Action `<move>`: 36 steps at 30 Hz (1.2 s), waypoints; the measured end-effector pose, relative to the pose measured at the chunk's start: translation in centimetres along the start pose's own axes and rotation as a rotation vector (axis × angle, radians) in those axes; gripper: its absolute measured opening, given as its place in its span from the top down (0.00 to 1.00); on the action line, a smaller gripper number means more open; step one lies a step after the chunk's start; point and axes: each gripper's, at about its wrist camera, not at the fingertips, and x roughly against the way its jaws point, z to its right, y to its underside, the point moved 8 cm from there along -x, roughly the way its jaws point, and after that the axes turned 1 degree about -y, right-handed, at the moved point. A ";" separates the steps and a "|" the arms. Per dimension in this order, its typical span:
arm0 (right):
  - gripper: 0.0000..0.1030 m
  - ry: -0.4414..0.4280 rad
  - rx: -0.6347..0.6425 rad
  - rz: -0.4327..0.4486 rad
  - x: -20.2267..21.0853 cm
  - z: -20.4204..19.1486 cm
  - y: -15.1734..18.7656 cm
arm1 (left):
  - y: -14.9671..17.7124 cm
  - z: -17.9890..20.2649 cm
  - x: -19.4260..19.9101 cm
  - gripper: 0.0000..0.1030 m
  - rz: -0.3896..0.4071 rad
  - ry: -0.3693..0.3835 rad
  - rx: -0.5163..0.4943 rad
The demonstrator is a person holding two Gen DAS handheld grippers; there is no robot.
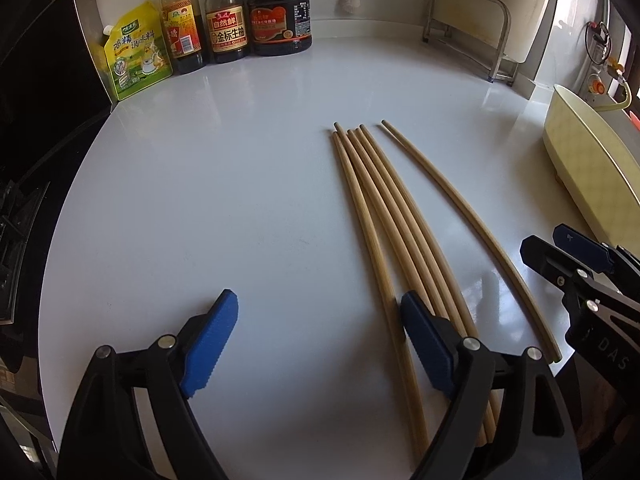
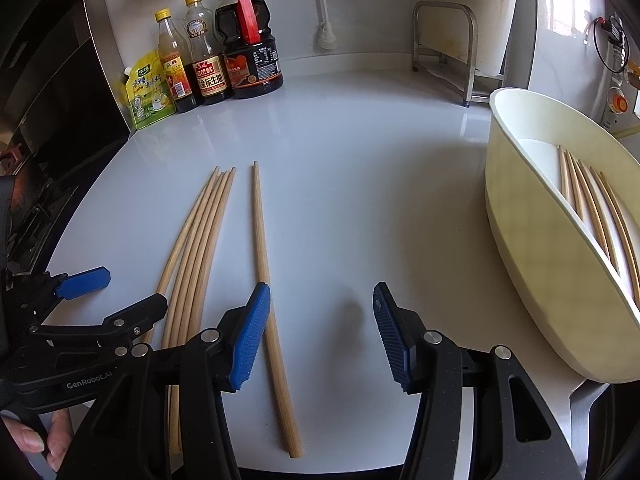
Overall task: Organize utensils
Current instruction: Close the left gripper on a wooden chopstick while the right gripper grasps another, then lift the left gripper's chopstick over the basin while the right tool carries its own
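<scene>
Several wooden chopsticks lie in a bundle on the white counter, with a single chopstick apart to their right. In the right wrist view the bundle is left and the single chopstick is beside my right gripper's left finger. My left gripper is open and empty, its right finger over the bundle. My right gripper is open and empty; it shows at the right edge of the left wrist view. A cream oval holder at right holds several chopsticks.
Sauce bottles and a yellow seasoning pouch stand at the back left. A metal rack stands at the back right. A black stove borders the counter on the left. The counter edge is near me.
</scene>
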 end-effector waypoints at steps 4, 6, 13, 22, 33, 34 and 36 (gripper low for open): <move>0.50 -0.007 0.029 -0.006 -0.2 -0.8 0.0 | -0.1 -0.7 -0.3 0.16 -0.003 0.005 0.022; 0.50 0.001 0.043 -0.012 -0.5 -1.1 -0.1 | -0.2 -1.2 -0.5 0.13 0.002 0.002 0.033; 0.50 0.037 0.093 -0.015 -1.5 -1.8 -0.7 | -0.9 -1.8 -0.8 0.16 0.021 -0.003 0.043; 0.65 0.052 0.162 -0.029 -2.8 -3.0 -0.9 | -1.5 -1.7 -0.5 0.48 0.048 0.008 0.039; 0.94 0.014 0.184 -0.039 -2.8 -4.1 -0.9 | -1.5 -0.6 -0.2 0.93 0.036 0.093 0.034; 0.94 0.007 0.171 -0.037 -2.7 -4.0 -1.0 | -1.5 -0.6 -0.2 0.93 0.034 0.100 0.037; 0.94 -0.004 0.151 -0.029 -2.3 -3.9 -1.1 | -1.6 -0.6 0.0 0.93 0.035 0.111 0.041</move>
